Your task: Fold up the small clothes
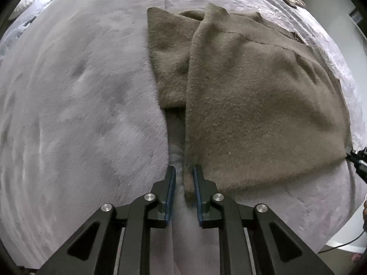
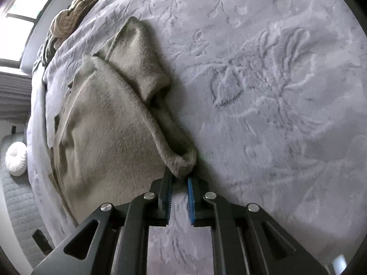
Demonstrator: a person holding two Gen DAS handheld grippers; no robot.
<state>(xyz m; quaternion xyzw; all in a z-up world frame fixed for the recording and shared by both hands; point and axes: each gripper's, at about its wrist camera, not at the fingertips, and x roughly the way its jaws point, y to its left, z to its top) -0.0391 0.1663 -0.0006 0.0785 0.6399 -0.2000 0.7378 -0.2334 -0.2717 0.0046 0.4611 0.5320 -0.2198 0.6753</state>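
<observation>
A brown fleece garment point(image 1: 252, 114) lies partly folded on a grey plush bed cover point(image 1: 80, 91), one flap laid over another. My left gripper point(image 1: 184, 171) points down at its near corner. The jaws stand slightly apart, the cloth's edge lies between them against the right pad, and the left pad is clear of it. In the right wrist view the garment point(image 2: 103, 126) ends in a rolled corner, and my right gripper point(image 2: 179, 177) is shut on that corner at the fingertips. The right gripper point(image 1: 355, 158) also shows at the garment's far right corner in the left wrist view.
The embossed bed cover point(image 2: 275, 91) stretches wide to the right of the garment. A braided beige textile point(image 2: 68, 18) lies at the bed's far edge. Beyond the bed's left edge, a white round cushion point(image 2: 16, 158) sits on a quilted floor mat point(image 2: 18, 206).
</observation>
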